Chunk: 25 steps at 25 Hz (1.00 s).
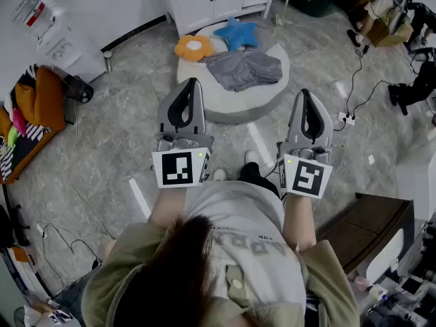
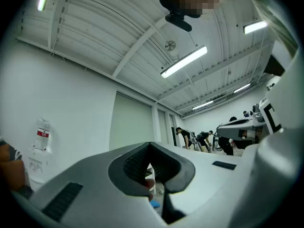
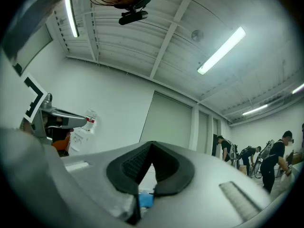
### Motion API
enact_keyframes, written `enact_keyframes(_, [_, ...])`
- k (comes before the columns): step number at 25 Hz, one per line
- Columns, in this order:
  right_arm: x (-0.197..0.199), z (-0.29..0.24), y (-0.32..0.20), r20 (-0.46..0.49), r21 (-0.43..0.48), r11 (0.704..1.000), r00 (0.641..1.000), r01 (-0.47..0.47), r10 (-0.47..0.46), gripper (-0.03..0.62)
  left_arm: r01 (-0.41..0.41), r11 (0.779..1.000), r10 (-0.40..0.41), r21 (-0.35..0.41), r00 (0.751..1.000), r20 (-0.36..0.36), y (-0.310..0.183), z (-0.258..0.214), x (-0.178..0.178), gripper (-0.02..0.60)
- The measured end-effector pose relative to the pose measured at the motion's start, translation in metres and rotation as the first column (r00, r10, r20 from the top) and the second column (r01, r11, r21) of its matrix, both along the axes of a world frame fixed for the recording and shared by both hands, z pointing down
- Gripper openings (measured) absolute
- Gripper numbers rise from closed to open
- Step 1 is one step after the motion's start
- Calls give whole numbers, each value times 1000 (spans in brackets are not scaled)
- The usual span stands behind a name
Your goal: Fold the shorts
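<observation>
Looking down past dark hair [image 1: 170,271] and a pale printed shirt [image 1: 252,251] (both cut off at the bottom edge), the hands are hidden under two black-and-white marker cubes [image 1: 180,168]. Ahead of them the left gripper [image 1: 193,82] and right gripper [image 1: 304,92] are smooth grey shells with ribbed black pads. Each has its jaws pressed together on nothing. Their own views tilt up to a ribbed white ceiling [image 2: 118,27] with strip lights. Under the right jaws only a blue sliver [image 3: 146,201] peeks through, too small to name.

Beyond lies veined, marble-like floor [image 1: 122,135], then a round pale pad [image 1: 231,107]. The shorts [image 1: 244,69] lie on it, well apart from both grippers. They are soft grey cloth, rumpled, and the waistband cannot be made out. Behind them sit an orange flower cushion [image 1: 193,47] and a blue star cushion [image 1: 238,33] — the star's lower points are covered by the shorts. Farthest back is a white panelled cabinet [image 1: 204,2], cropped at the top.
</observation>
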State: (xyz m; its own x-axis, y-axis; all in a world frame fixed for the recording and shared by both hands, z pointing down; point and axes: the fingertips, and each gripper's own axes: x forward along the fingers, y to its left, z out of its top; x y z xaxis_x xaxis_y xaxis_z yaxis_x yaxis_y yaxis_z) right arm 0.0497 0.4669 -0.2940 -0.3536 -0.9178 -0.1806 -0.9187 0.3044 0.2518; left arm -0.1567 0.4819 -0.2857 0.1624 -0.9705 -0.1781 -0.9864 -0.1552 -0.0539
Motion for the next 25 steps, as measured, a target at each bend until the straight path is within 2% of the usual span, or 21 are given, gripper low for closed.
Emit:
enact_keyframes(8, [7, 7, -9, -14, -22, 1000, 1000, 12, -12, -3, 9, 1000, -9, -10, 1000, -12, -9, 2, 6, 9])
enact_keyframes(11, [8, 6, -16, -19, -30, 999, 1000, 21, -22, -2, 12, 1000, -12, -18, 1000, 6, -13, 3, 6, 9])
enact_keyframes(19, [10, 13, -42, -27, -57, 997, 998, 60, -62, -2, 36, 997, -36, -68, 999, 5, -34, 15, 12, 9])
enact_keyframes(25, [28, 16, -89, 87, -100, 986, 988, 133, -125, -2, 45, 993, -42, -111, 999, 32, -71, 23, 29, 11])
